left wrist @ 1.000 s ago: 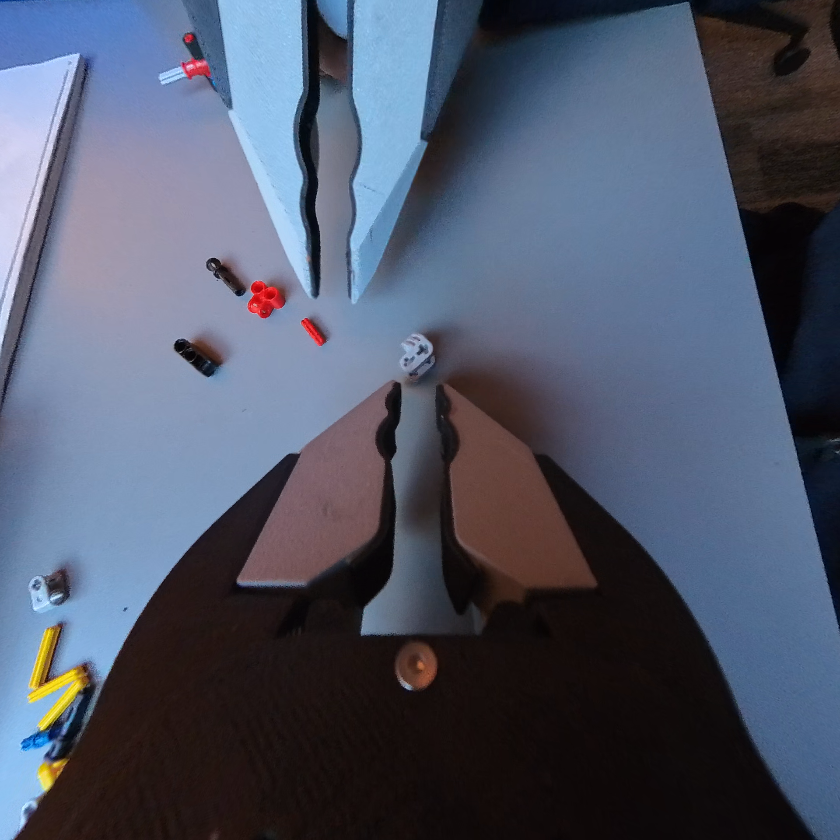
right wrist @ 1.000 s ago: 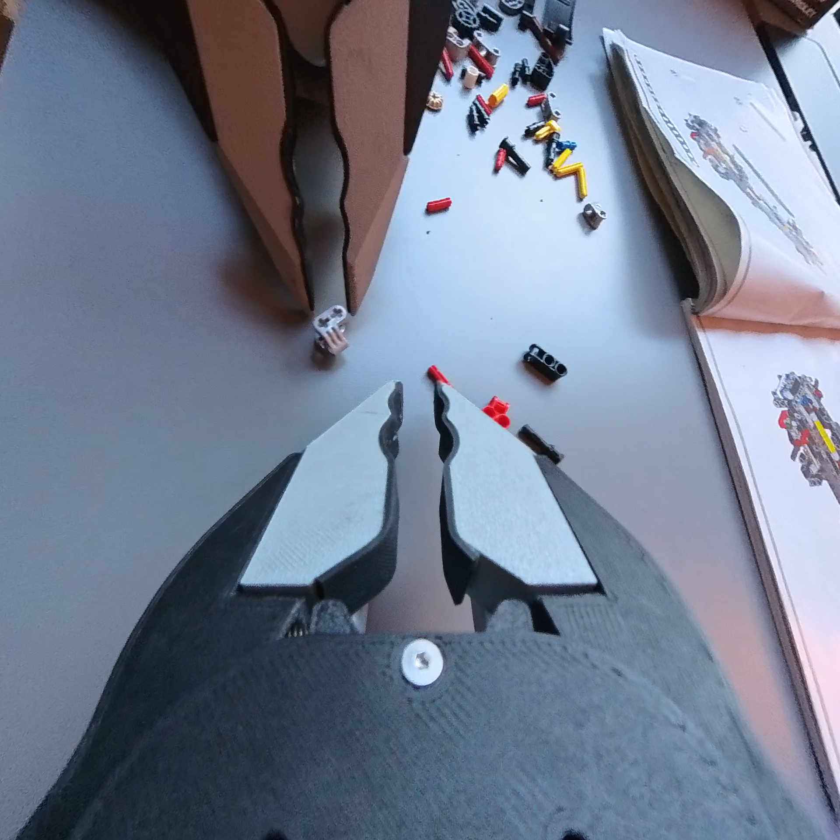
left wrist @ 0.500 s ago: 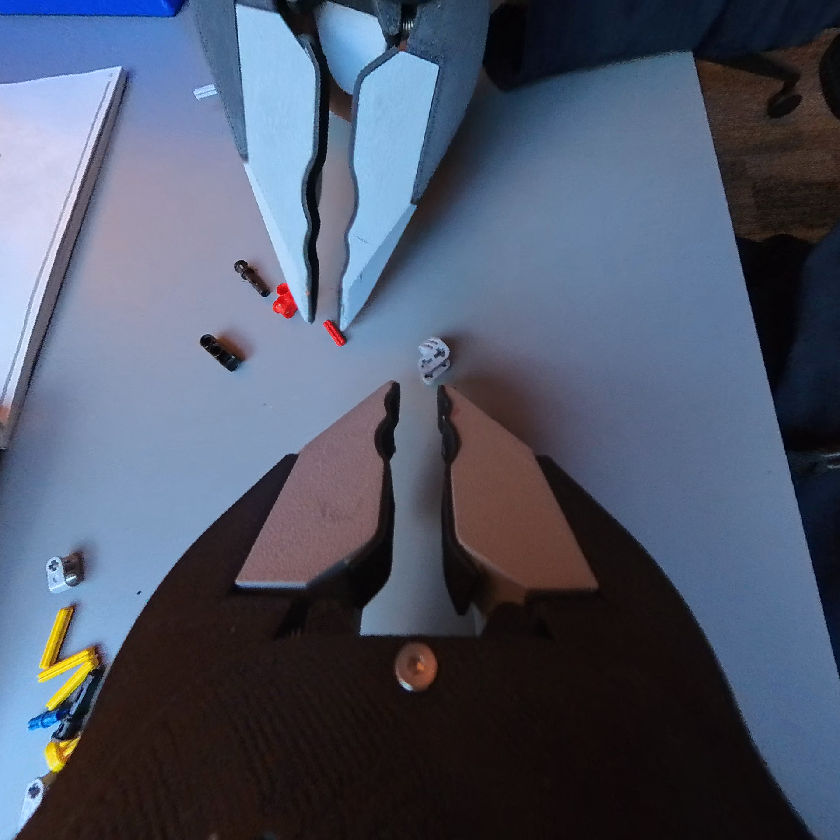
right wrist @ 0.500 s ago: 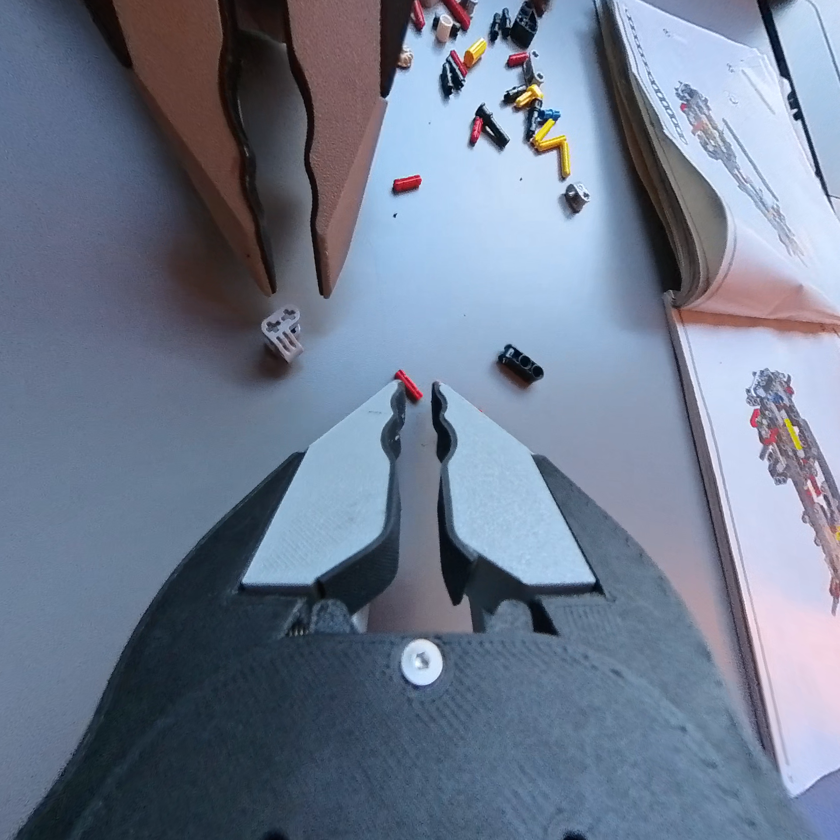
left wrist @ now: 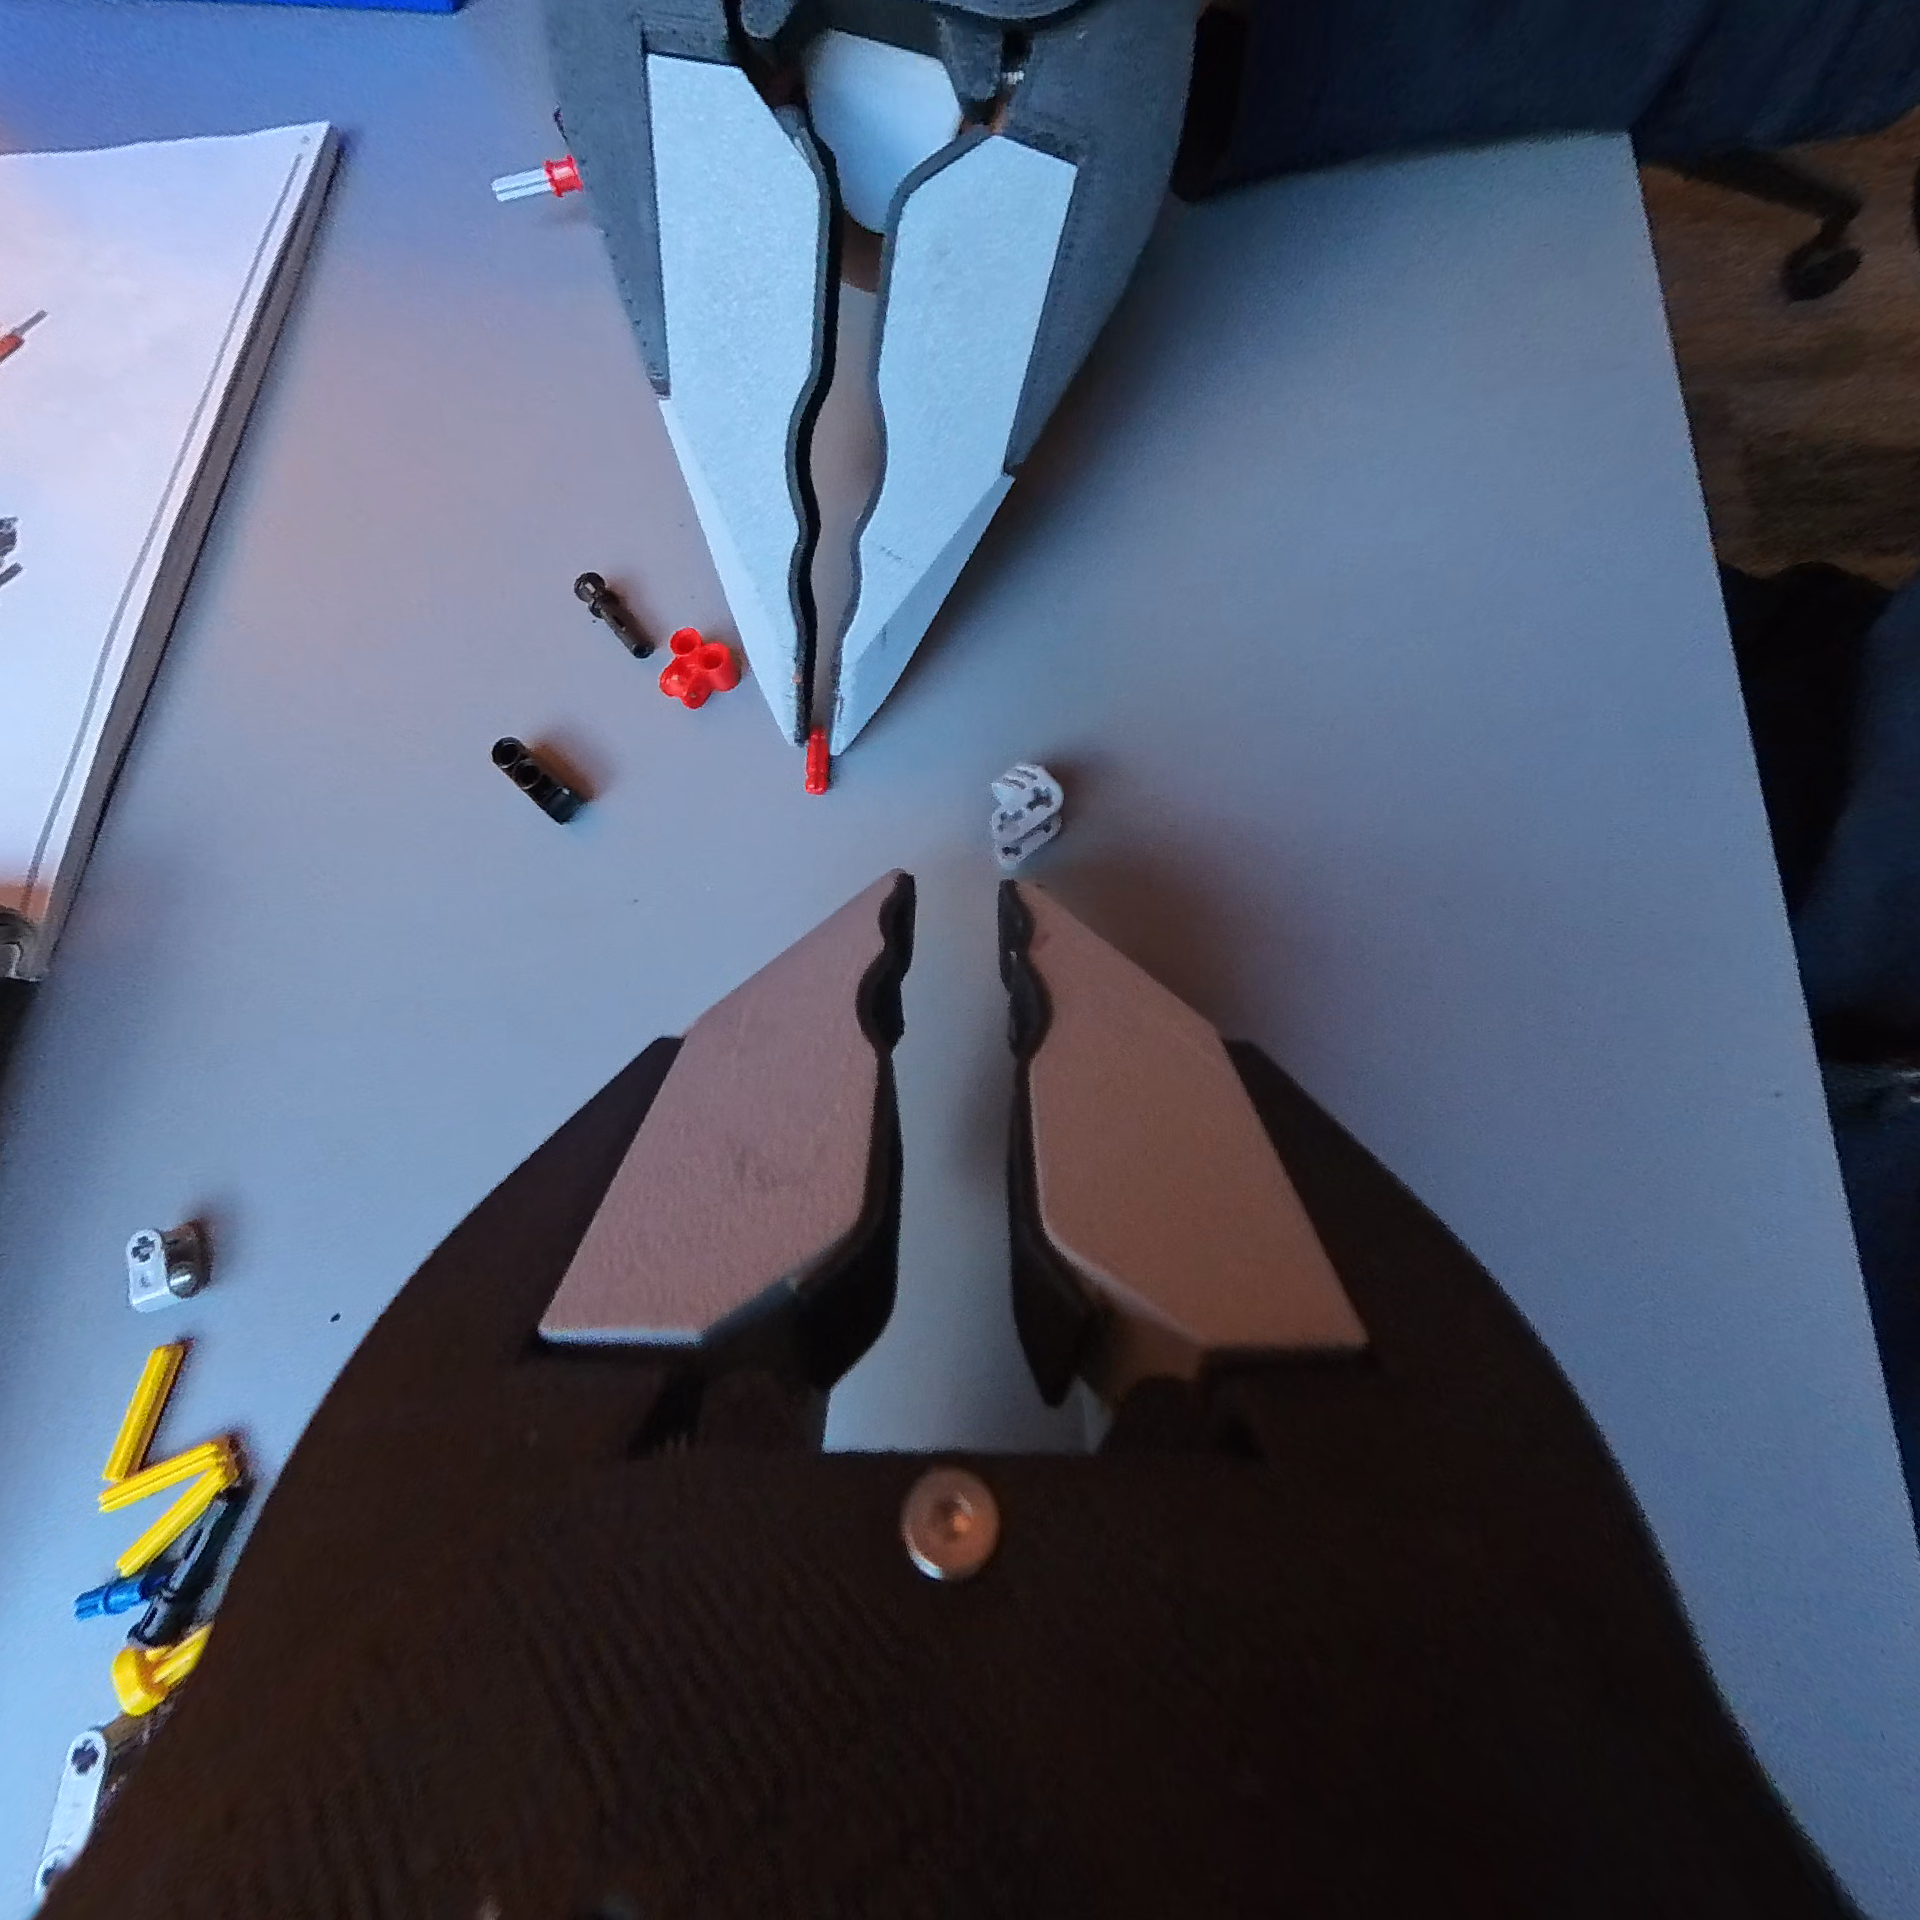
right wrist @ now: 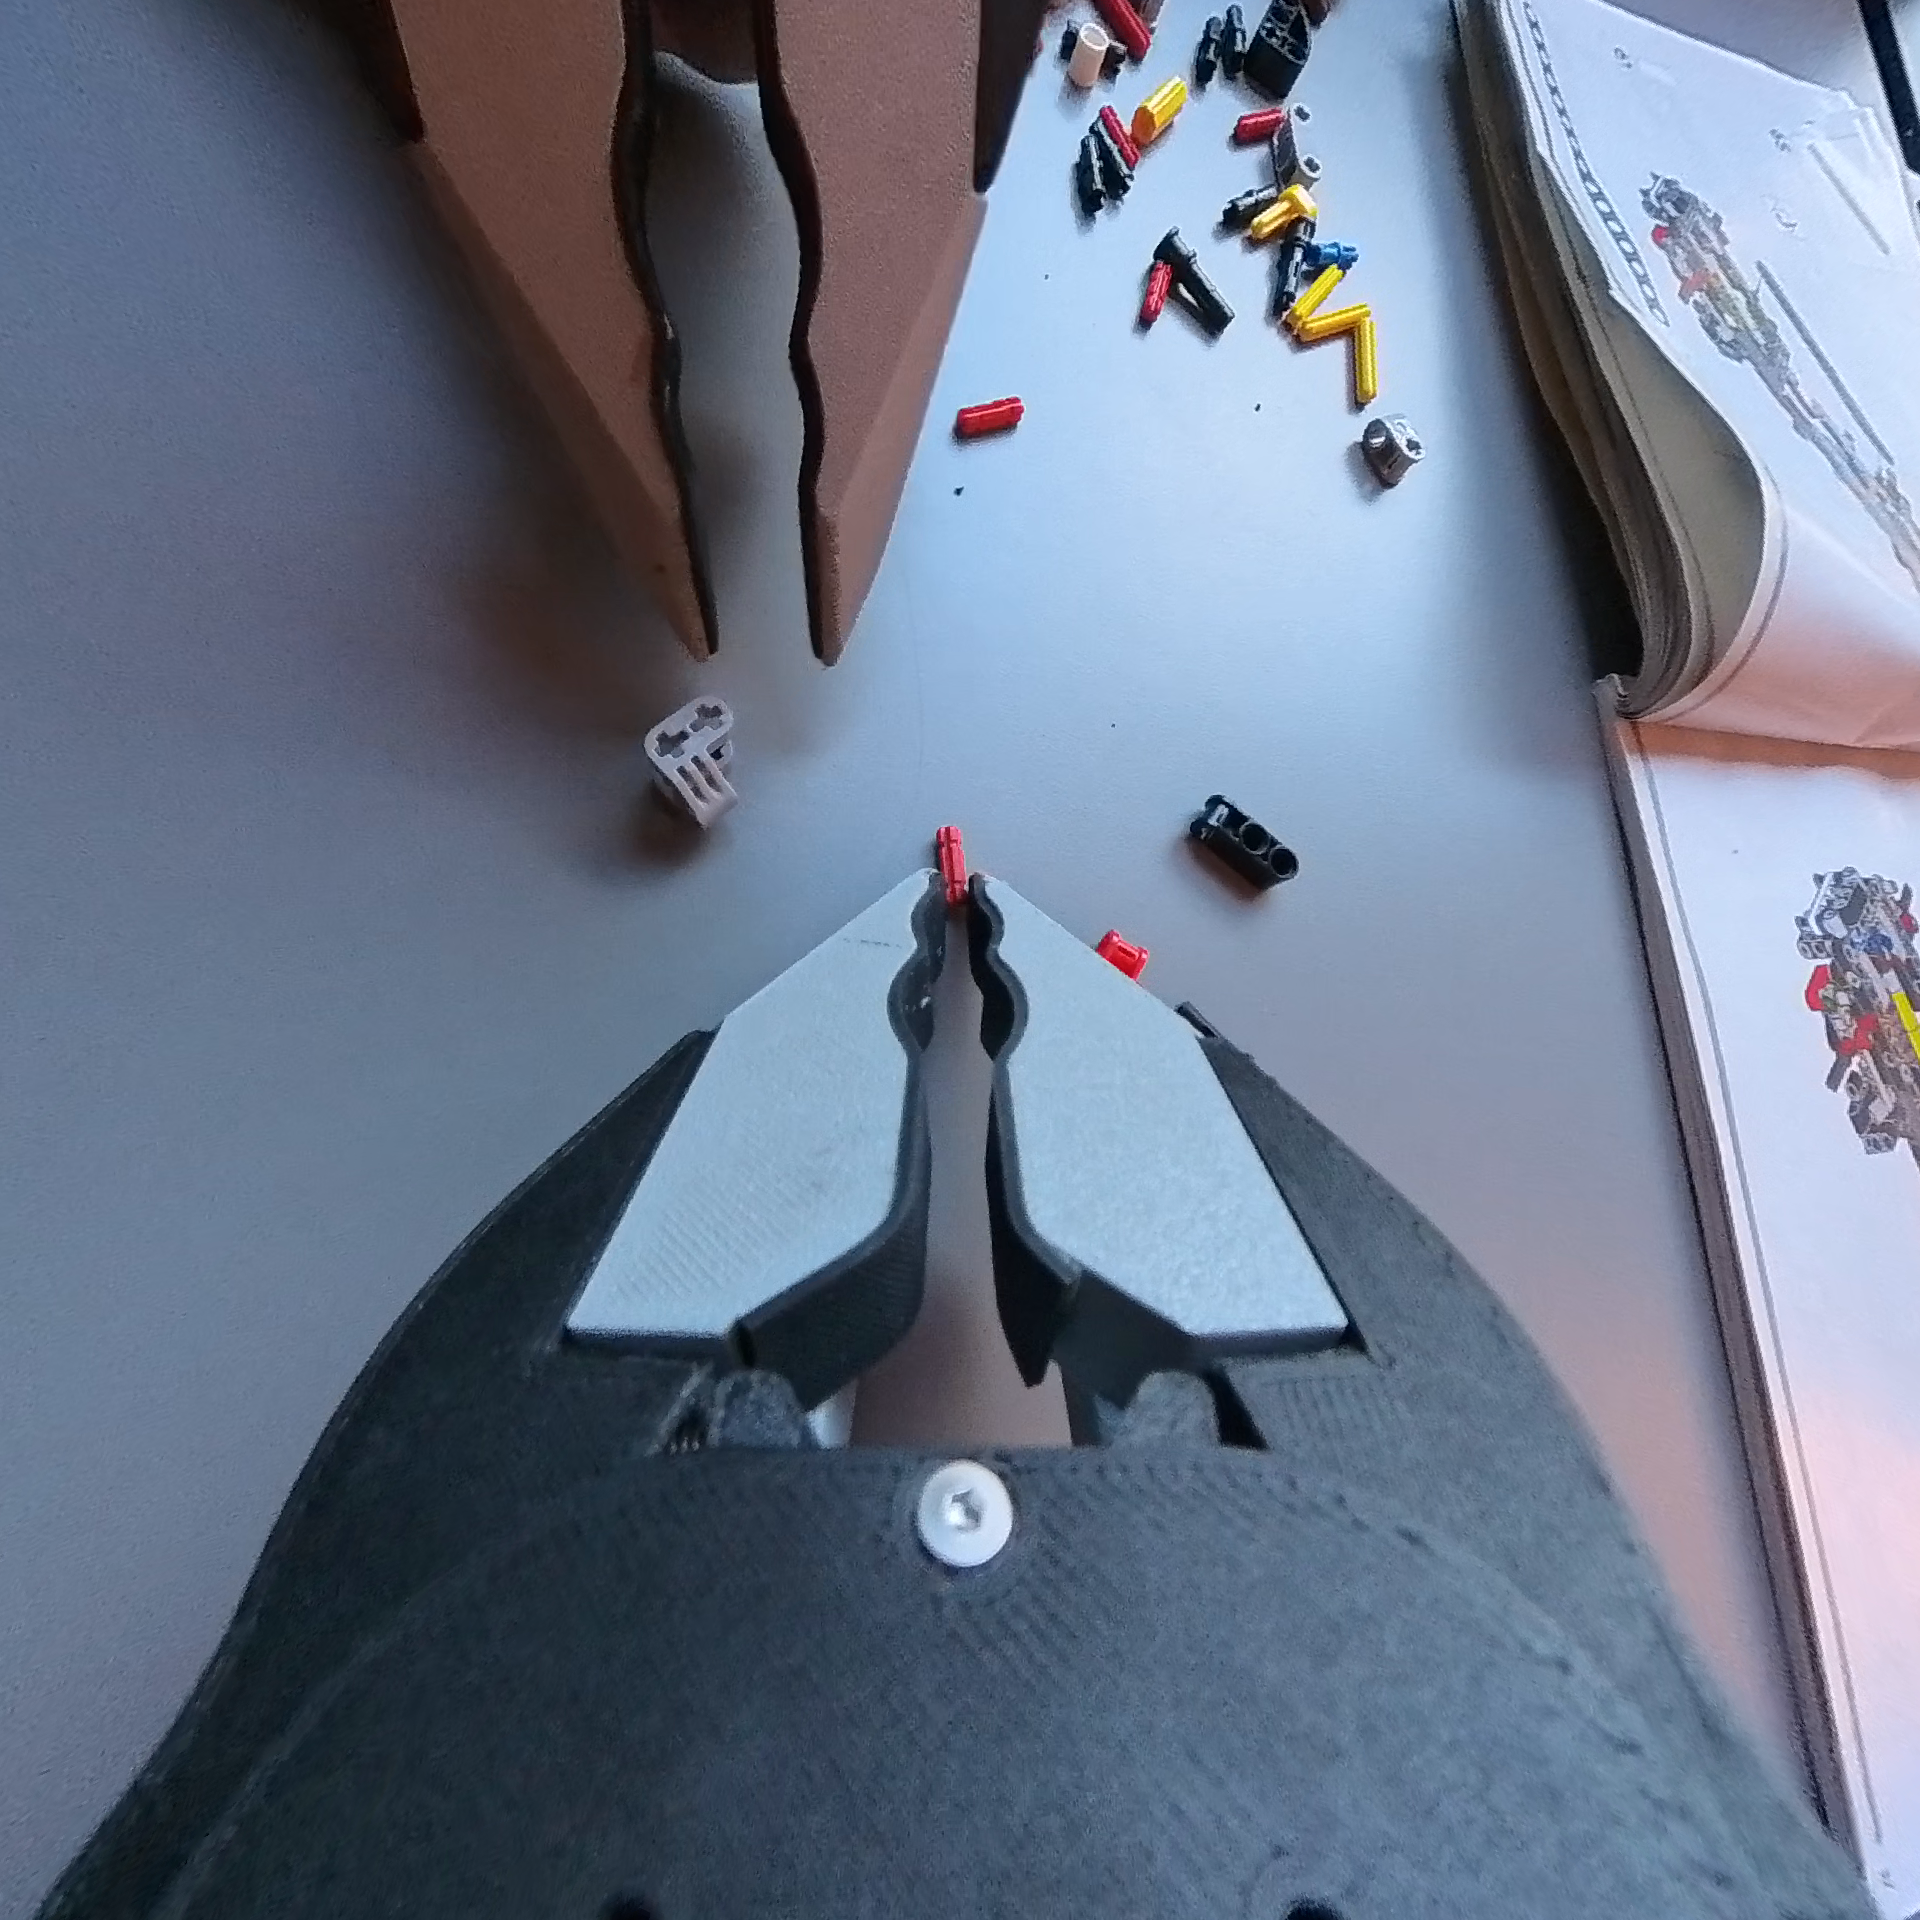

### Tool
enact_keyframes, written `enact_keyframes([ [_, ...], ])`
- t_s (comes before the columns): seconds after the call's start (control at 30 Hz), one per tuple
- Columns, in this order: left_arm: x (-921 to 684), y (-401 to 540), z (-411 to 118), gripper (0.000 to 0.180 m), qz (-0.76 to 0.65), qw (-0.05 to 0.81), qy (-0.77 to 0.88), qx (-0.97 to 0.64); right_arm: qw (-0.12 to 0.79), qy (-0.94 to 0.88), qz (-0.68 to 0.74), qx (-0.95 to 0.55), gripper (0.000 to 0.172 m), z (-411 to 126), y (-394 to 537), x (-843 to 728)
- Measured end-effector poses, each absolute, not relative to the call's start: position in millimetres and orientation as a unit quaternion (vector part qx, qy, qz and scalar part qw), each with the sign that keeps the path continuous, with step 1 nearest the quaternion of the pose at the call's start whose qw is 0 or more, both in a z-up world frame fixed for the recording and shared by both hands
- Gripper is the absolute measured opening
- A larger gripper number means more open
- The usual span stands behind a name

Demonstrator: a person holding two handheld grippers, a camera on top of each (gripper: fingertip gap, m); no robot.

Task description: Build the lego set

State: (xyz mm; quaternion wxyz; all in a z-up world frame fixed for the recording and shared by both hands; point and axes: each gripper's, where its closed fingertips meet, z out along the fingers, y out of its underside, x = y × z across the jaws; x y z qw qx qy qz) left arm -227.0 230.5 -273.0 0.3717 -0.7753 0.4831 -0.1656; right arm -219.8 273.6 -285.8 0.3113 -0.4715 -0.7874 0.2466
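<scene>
Where the left gripper (left wrist: 954, 883) hovers narrowly parted and empty, a grey connector (left wrist: 1025, 816) sits just off its right fingertip, mid-table (left wrist: 1351, 623). In the right view, the right gripper (right wrist: 958, 881) pinches a red pin (right wrist: 950, 858) at its tips, lengthwise, probably for lifting.

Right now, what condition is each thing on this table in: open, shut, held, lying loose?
Right gripper: shut on the small red pin, fingertips pressed against it.
Small red pin: pinched at one end, the rest poking out past the tips.
Left gripper: open, nothing between its fingers.
Grey connector: loose on the table, just beyond the left gripper's tips.
Black two-hole piece: lying loose.
Red clover-shaped piece: lying loose.
Instruction booklet: open.
</scene>
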Motion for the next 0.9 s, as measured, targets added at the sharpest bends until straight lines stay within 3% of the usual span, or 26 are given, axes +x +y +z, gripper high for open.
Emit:
enact_keyframes([
  [0.9,-230.7,255.6,-265.7,0.011,-0.035,0.440,0.497,-0.747,0.292,-0.748,0.336,-0.492,0.000,-263.9,253.8,-231.7],
])
